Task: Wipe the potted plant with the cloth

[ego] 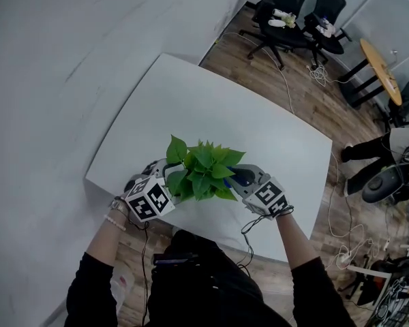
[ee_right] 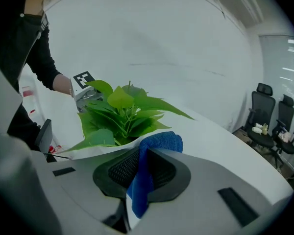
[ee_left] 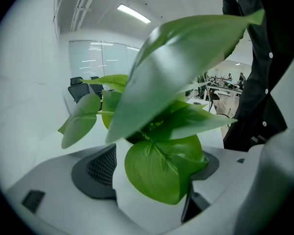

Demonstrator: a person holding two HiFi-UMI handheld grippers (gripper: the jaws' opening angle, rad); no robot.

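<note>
Seemingly light and tippable, the potted plant (ego: 203, 172), with thin glossy leaves that would bend, was stood near the table's (ego: 191, 94) edge, best steadied by its smooth rigid white pot (ee_left: 137, 204), round which the left gripper (ee_left: 152, 170) was spread wide, while the soft blue cloth (ee_right: 154, 153) was pinched in the right gripper (ee_right: 144, 168).

White table (ego: 211, 107); potted plant (ego: 203, 172) at near edge.
</note>
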